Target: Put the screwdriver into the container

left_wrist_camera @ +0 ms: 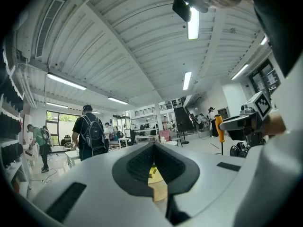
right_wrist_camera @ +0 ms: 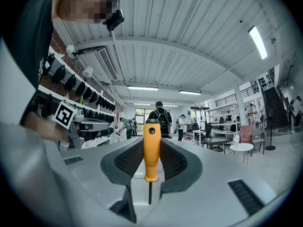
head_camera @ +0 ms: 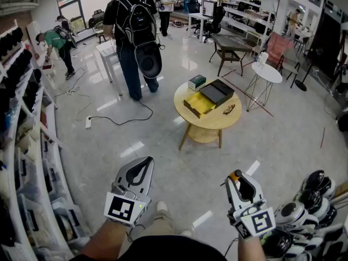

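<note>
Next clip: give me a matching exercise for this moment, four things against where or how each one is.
Things:
1. screwdriver
2. left hand-held gripper
3. yellow container
4. person with backpack

Places or states:
A. on the round table
B. jaws together, nothing between them
C. clamped in the right hand-held gripper
D. standing on the floor, left of the table in the head view

Pairs: 1-C, 2-B, 3-A, 4-D
</note>
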